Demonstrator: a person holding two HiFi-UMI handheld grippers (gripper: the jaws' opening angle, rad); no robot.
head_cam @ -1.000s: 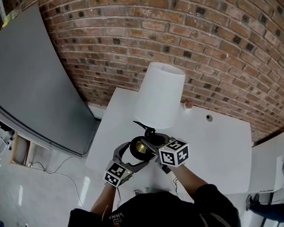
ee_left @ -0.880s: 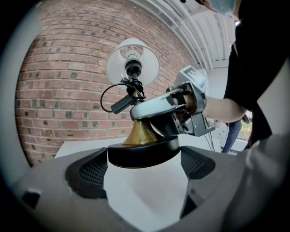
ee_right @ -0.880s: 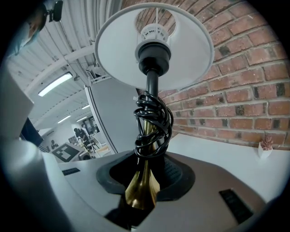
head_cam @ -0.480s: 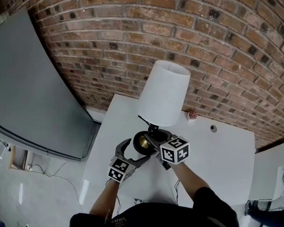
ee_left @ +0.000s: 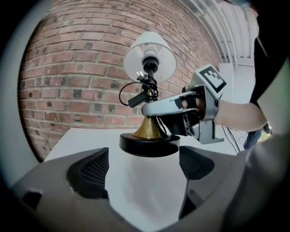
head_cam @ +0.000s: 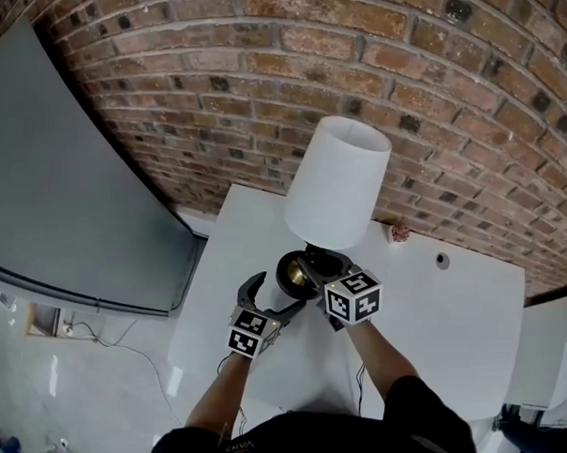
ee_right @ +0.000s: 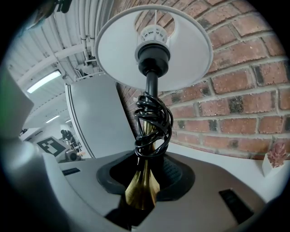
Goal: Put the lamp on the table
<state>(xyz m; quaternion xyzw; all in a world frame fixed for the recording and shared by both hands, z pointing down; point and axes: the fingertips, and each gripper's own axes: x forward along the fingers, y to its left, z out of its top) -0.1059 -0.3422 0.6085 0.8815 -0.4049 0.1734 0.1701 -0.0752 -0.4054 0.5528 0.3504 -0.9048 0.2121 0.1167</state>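
head view: a person holds a lamp (head_cam: pixel 338 183) over the near left part of a white surface (head_cam: pixel 437 308) set against a brick wall (head_cam: pixel 258 81), with a grey panel (head_cam: pixel 56 184) leaning at the left. the right tongs (head_cam: pixel 315 266) are closed on the lamp low down, just above its round black base (head_cam: pixel 293 275). the left tongs (head_cam: pixel 272 296) sit just beside that base, jaws spread. the lamp stands roughly upright, its white shade (head_cam: pixel 341 153) toward the wall.

left gripper view: the left tongs' two jaws stand wide apart with only bare white surface between them. the black base lies just beyond their tips, untouched by either pad. a brass cone (ee_left: pixel 147 129) rises from the base, and the other tongs grip it from the right. whether the base rests on the surface or hangs just above it cannot be told.

right gripper view: the right tongs' jaws press on the brass cone from both sides. a black cord (ee_right: pixel 152 122) is bundled around the stem above them, under the open shade. a small pink plant (ee_right: pixel 275 156) stands at the right edge, near the wall.
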